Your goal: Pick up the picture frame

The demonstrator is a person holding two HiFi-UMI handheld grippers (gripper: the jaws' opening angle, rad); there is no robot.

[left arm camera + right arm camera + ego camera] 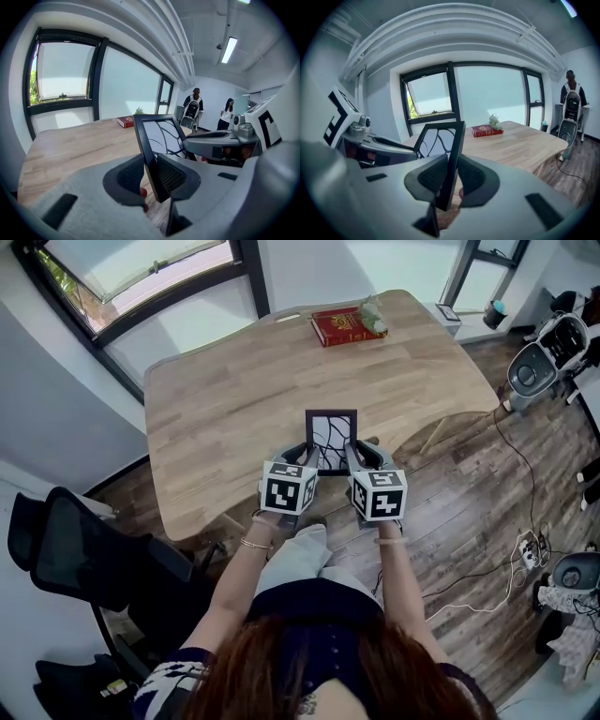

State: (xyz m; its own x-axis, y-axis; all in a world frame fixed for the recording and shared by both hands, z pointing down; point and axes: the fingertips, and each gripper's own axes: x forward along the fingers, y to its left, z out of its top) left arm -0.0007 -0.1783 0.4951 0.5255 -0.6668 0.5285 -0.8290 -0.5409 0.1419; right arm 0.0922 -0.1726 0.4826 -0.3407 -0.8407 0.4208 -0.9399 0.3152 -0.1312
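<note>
Picture frame [330,442] hangs pinched in left claw [149,173] (right claw [451,177] too).

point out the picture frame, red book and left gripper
picture frame [330,439], head view, middle of its picture
red book [343,326], head view, middle of cover
left gripper [151,174], left gripper view, between its fingertips

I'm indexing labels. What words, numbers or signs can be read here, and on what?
Nothing reads clearly.
On the red hardcover book, lying on the light wooden table: gold cover print, too blurred to read.
On the black picture frame: only dark curved lines, no words.
On the white marker cubes: black square patterns, no letters.
</note>
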